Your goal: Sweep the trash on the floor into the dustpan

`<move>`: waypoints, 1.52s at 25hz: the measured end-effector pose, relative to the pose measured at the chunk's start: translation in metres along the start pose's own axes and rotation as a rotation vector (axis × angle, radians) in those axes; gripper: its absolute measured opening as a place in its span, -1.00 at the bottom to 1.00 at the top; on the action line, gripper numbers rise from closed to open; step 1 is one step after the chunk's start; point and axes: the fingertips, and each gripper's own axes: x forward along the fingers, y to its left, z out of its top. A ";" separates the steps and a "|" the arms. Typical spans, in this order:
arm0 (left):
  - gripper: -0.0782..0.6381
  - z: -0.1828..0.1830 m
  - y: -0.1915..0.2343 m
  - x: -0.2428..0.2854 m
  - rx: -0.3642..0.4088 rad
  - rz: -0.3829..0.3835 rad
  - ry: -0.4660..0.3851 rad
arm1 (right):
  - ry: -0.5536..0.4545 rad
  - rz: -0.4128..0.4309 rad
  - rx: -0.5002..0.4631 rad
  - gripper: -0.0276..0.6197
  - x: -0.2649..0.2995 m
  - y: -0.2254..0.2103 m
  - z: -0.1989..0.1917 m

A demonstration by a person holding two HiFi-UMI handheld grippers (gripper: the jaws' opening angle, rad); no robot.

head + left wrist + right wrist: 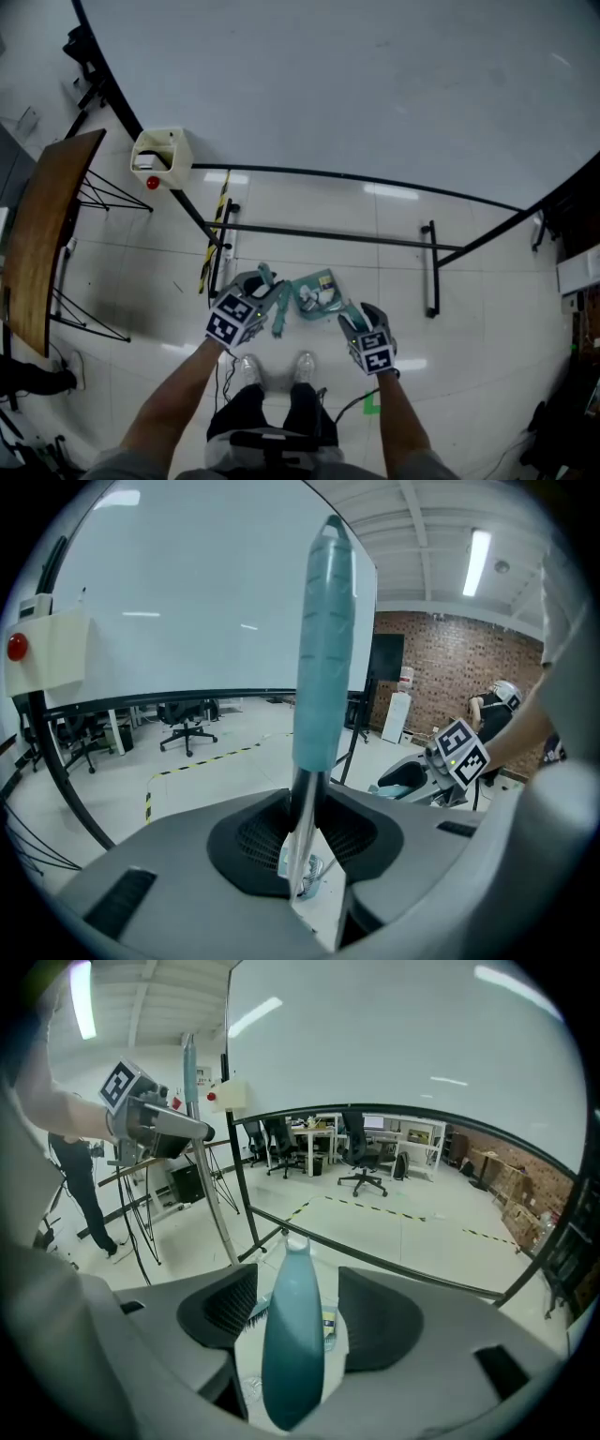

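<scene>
The right gripper (298,1316) stands released. Its jaws are spread to either side of the teal dustpan handle (292,1363), and a gap shows at each pad, so the handle rises between them unpinched. I judge that the dustpan (317,292) rests on the floor under its own weight, which is why it needs no grip now. The trash (329,298), pale scraps and a small packet, seems to lie inside the pan already, just in front of the person's feet. The left gripper (302,850) is clenched on the metal shaft of the broom (323,649), below its teal sleeve. That grip holds the stick steady, with the bristles (246,1314) down beside the pan, where they could push in any leftovers. Both tools sit between the two grippers on the pale tiled floor (469,309). Beyond them runs the black foot frame of a big whiteboard (375,84), apart from the pan.
</scene>
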 end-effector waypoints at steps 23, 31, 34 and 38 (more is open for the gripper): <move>-0.54 0.048 -0.042 -0.050 0.026 -0.038 -0.098 | -0.332 -0.135 0.024 -0.89 -0.148 0.029 0.124; -0.54 0.042 -0.043 -0.053 0.030 -0.051 -0.089 | -0.331 -0.122 0.026 -0.89 -0.144 0.036 0.128; -0.54 0.042 -0.040 -0.054 0.033 -0.051 -0.088 | -0.330 -0.122 0.027 -0.89 -0.143 0.037 0.129; -0.54 0.043 -0.039 -0.056 0.030 -0.053 -0.096 | -0.332 -0.126 0.023 -0.89 -0.142 0.037 0.130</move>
